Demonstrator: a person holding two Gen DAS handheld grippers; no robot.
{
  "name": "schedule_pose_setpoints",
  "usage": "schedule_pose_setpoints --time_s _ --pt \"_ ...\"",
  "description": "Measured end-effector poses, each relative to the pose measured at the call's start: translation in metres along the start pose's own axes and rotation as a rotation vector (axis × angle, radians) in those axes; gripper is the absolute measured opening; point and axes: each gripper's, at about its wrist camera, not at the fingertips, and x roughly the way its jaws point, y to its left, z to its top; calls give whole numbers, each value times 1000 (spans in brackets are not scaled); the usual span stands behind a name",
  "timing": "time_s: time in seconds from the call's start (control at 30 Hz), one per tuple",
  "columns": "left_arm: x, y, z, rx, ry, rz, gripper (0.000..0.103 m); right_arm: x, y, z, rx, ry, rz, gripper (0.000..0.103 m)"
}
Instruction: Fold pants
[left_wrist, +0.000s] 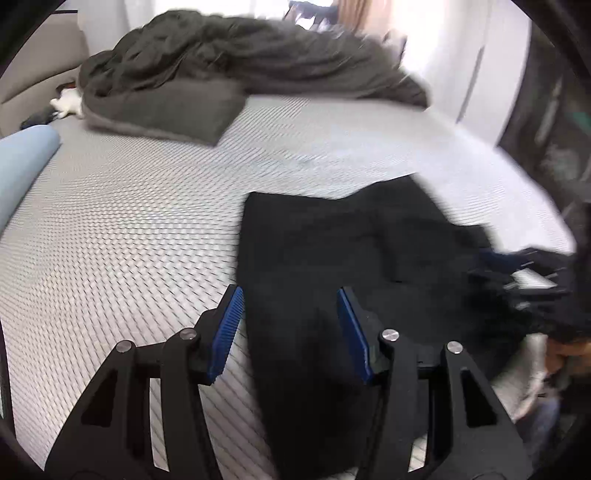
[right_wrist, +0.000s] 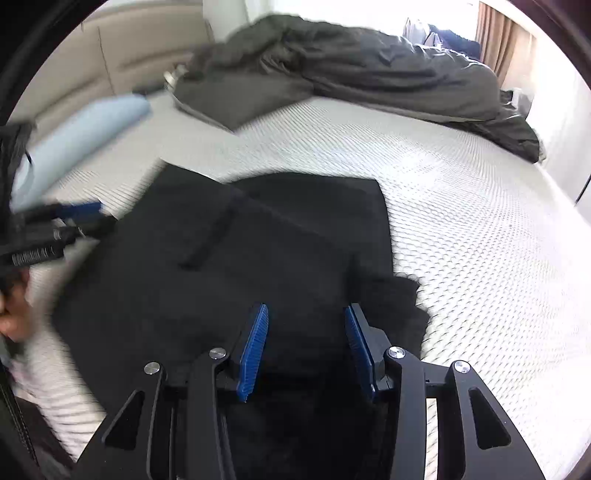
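On the bed's bare white mattress (left_wrist: 129, 221), in front of the heaped grey blanket (left_wrist: 240, 55), the black pants (left_wrist: 351, 240) lie flat for folding, each half-open hand-held gripper, left (left_wrist: 290, 332) and right (right_wrist: 304, 347), above them holding nothing.

The pants (right_wrist: 229, 258) are plain black. The bed (left_wrist: 122, 229) is pale grey-white with a fine woven lattice pattern. The duvet (left_wrist: 229, 55) is dark grey, the bolster (left_wrist: 22, 162) light blue. Both grippers are black with blue ribbed pads (right_wrist: 255, 347).
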Motion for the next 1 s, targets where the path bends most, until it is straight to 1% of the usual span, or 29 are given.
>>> schedule_pose_setpoints --time_s 0.03,0.07,0.1,0.13,0.17,0.2,0.23,0.3,0.33,0.37,0.4,0.43,0.47,0.5,0.53,0.57,0.6,0.63,0.67,0.7,0.73,0.77,0.8,0.83,0.87,0.9,0.97,1.0 --pt "-5 -8 -7 15 0 -27 50 -3 8 -1 -1 -4 52 45" --pt "-5 -21 -18 54 15 -59 50 -4 21 -2 -14 6 95 45" --pt "-2 -26 -24 80 33 -68 50 -2 33 -5 -40 20 123 45" --pt "4 -35 -33 121 70 -69 50 2 45 -8 -82 43 134 45" --pt "12 -41 -41 167 105 -46 50 8 56 -12 -114 63 119 45" --pt "18 -43 -45 196 113 -26 51 11 60 -17 -143 83 101 45" --pt "17 -42 -51 227 105 -21 52 12 55 -26 -160 95 96 45" --pt "9 -36 -57 241 108 -34 55 -3 34 -39 -146 103 56 45" --pt "4 -30 -59 230 113 -50 55 -11 23 -45 -138 101 51 45" --pt "0 -26 -60 220 112 -56 55 -20 13 -52 -127 92 76 44" --pt "-5 -22 -60 201 110 -62 55 -32 2 -58 -103 74 133 44" --pt "-12 -17 -57 170 104 -80 55 -45 -5 -61 -83 55 171 44" --pt "-19 -10 -54 127 84 -111 55 -53 -9 -62 -68 40 194 48" --pt "-22 -6 -51 93 62 -129 55 -61 -24 -60 -23 0 233 57" --pt "-35 3 -50 53 38 -138 55 -66 -32 -57 18 -24 240 63" --pt "-36 14 -47 -3 28 -136 57 -69 -41 -57 63 -43 235 70" --pt "-33 19 -45 -31 34 -131 57 -69 -56 -56 137 -56 221 70" --pt "-27 26 -44 -69 50 -118 57 -73 -62 -62 190 -51 219 70" --pt "-18 35 -44 -116 73 -93 57 -73 -74 -68 249 -36 229 70" --pt "-11 42 -44 -152 92 -69 57 -64 -83 -70 318 -5 251 70" --pt "-2 50 -45 -213 118 -48 57 -52 -93 -75 390 36 283 68" --pt "3 59 -47 -279 116 -83 53 -40 -102 -81 462 72 328 60" --pt "6 63 -47 -306 113 -105 41 -34 -110 -85 526 91 388 52" --pt "9 65 -45 -327 118 -137 30 -28 -115 -87 572 101 430 51" --pt "12 64 -41 -333 128 -170 22 -25 -117 -89 608 99 452 43" --pt "13 62 -36 -333 131 -153 21 -26 -127 -84 620 91 464 35" --pt "17 53 -22 -293 126 -90 21 -29 -125 -80 618 70 467 29" --pt "20 50 -15 -282 120 -64 20 -34 -123 -74 600 45 439 27"
